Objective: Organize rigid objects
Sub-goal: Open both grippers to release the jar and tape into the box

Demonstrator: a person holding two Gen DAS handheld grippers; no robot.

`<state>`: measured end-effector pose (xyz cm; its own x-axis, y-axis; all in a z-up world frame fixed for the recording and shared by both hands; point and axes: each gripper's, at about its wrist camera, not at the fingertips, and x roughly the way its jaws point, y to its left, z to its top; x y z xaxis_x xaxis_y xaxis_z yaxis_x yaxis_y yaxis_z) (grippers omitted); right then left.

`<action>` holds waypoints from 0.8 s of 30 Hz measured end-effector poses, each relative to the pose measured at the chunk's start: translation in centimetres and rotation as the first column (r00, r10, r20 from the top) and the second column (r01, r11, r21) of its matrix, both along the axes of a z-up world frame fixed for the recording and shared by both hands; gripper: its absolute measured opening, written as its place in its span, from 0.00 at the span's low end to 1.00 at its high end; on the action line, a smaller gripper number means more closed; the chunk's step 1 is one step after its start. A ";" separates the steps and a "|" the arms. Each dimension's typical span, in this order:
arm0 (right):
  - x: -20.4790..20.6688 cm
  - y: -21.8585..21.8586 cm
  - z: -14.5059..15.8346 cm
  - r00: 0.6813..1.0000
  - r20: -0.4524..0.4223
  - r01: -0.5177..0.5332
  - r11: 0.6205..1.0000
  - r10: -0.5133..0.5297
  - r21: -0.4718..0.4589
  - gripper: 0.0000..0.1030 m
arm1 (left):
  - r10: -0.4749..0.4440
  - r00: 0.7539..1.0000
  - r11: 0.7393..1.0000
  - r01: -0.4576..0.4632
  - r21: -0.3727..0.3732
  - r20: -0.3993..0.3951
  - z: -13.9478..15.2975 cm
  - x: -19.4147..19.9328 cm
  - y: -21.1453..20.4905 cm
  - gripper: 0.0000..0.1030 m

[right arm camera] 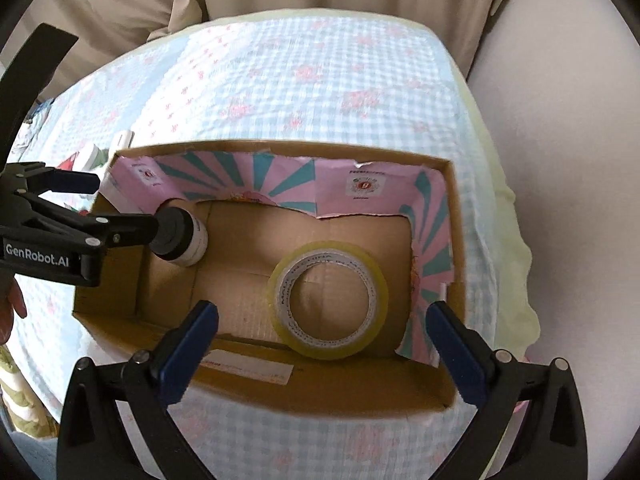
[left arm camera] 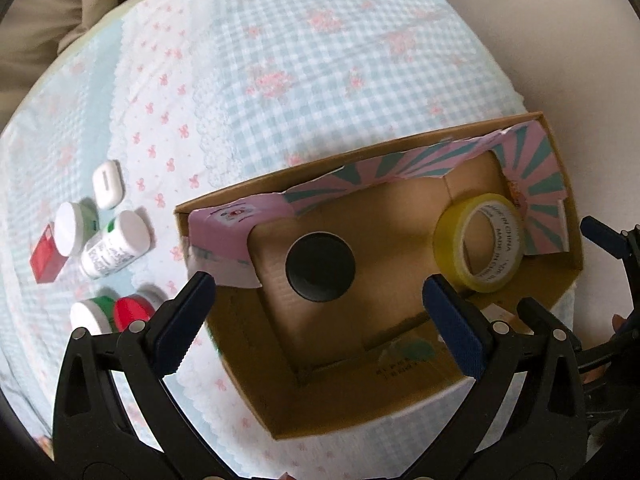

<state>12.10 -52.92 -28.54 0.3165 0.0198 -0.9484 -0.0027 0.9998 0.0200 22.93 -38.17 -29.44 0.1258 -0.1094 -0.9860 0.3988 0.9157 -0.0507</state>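
Gingham cloth with pink bows (left arm camera: 280,80) covered the surface, beige fabric behind it. Left claw (left arm camera: 316,304) hung wide open over the cardboard box (left arm camera: 248,380), nothing between its blue pads, pointing down at a black-capped jar (left arm camera: 320,266) that stood on the box floor at the left end. Right claw (right arm camera: 324,328) was also spread fully open and empty, poised above a yellow tape roll (right arm camera: 328,300) that lay flat on the box floor toward the right end, well apart from the jar. Box walls were lined with torn pink-and-teal paper (right arm camera: 280,184). In the right wrist view the left claw sat just above the jar's cap. Outside the box, on the cloth to its left: a white earbud case (left arm camera: 109,185), a red small box (left arm camera: 46,258) touching a white-lidded jar (left arm camera: 72,228), a white labelled bottle (left arm camera: 116,246) on its side, plus a green-banded jar (left arm camera: 90,314) and a red-lidded jar (left arm camera: 132,312) close together.
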 end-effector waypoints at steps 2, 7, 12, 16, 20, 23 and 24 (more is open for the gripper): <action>-0.4 0.1 0.9 1.000 0.003 0.007 1.000 -0.007 -0.006 1.00 | -0.001 1.000 1.000 0.001 -0.004 0.016 0.8 -0.5 -0.1 1.00; -1.3 0.5 3.3 1.000 -0.004 0.017 1.000 -0.017 -0.014 1.00 | -0.001 0.997 1.000 0.003 -0.027 0.075 4.3 -2.1 0.5 1.00; -2.8 1.5 6.6 0.998 0.033 0.053 0.999 -0.052 -0.009 1.00 | 0.013 0.986 0.999 -0.007 -0.039 0.167 9.0 -4.8 2.7 1.00; -4.5 3.1 9.7 0.994 0.090 0.068 0.998 -0.068 0.007 1.00 | 0.056 0.976 0.996 -0.041 -0.076 0.210 12.0 -7.3 6.1 1.00; -6.0 5.4 12.0 0.990 0.129 0.060 0.998 -0.061 0.018 1.00 | 0.116 0.962 0.992 -0.099 -0.081 0.247 14.2 -9.9 10.3 1.00; -6.8 7.4 13.0 0.989 0.143 0.032 0.999 -0.036 0.028 1.00 | 0.169 0.948 0.984 -0.149 -0.093 0.268 15.7 -11.8 13.6 1.00; -6.9 8.2 13.2 0.989 0.145 0.021 0.999 -0.025 0.027 1.00 | 0.180 0.945 0.983 -0.161 -0.090 0.273 16.0 -12.2 14.3 1.00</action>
<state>5.22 -44.73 -15.32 0.4514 0.0348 -0.8916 0.0156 0.9988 0.0468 10.75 -23.87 -13.47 0.4174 -0.1254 -0.9000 0.2439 0.9696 -0.0220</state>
